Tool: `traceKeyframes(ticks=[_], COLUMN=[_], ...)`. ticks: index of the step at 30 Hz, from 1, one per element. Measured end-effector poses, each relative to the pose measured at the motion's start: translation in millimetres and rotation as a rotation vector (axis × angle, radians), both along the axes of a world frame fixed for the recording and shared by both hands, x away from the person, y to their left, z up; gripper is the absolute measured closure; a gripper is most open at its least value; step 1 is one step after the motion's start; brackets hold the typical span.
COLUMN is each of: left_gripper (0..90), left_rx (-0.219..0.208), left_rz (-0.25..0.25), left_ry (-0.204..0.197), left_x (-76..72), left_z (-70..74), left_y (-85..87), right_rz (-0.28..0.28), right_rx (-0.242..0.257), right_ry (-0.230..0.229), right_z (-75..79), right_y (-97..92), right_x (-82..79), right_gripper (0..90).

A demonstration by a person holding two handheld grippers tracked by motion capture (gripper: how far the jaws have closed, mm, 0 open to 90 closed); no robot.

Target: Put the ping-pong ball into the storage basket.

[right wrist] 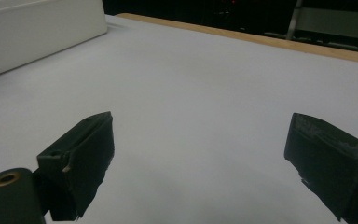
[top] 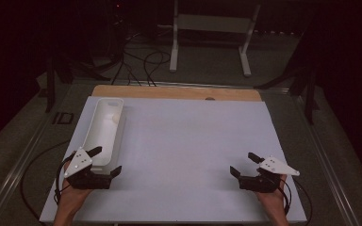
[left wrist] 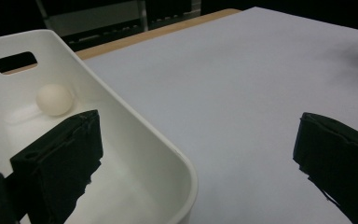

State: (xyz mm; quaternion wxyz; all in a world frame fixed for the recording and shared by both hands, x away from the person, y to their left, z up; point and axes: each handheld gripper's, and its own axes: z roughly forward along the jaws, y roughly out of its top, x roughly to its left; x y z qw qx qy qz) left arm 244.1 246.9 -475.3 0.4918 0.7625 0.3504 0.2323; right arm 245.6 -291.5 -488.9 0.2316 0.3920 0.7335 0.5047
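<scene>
A long white bin [top: 104,123] lies along the left side of the white board [top: 193,141]. A small white ball [left wrist: 54,99] rests inside it near the far end, below a handle slot. My left gripper [top: 105,161] is open at the bin's near end. In the left gripper view it [left wrist: 198,128] straddles the bin's right wall [left wrist: 135,126], one jaw over the inside and the other over the board. My right gripper [top: 244,165] is open above the bare board at the front right, with nothing between its fingers [right wrist: 198,133].
A wooden table edge [top: 169,92] runs along the far side of the board. Beyond it the floor holds cables and a white metal stand [top: 207,28]. In the right gripper view the bin [right wrist: 37,32] is far off at the upper left.
</scene>
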Motion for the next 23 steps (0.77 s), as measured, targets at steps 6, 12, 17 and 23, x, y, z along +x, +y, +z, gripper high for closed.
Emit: traceKeyframes(ticks=[6,12,17,23], left_gripper=[3.2,1.5,1.4,1.3], left_rx=[-0.008,-0.016,-0.018,-0.019], left_rz=[0.010,0.020,0.027,0.028], left_ry=[-0.016,-0.018,-0.021,-0.019], left_x=[-1.0,-1.4,-1.4,-1.4], left_z=[-1.3,-1.4,-1.5,-1.2], left_y=[-0.2,-1.3,-1.8,-1.8], right_rz=[0.015,0.025,0.039,0.048], right_rx=[0.000,0.001,0.008,0.004], right_ry=[-0.015,-0.030,-0.038,-0.042], right_z=[0.6,1.6,1.8,1.4], right_y=[2.0,2.4,3.8,5.7], right_x=[0.9,-1.7,-4.9,-7.2], right_gripper=[7.9,7.9,7.4,7.4])
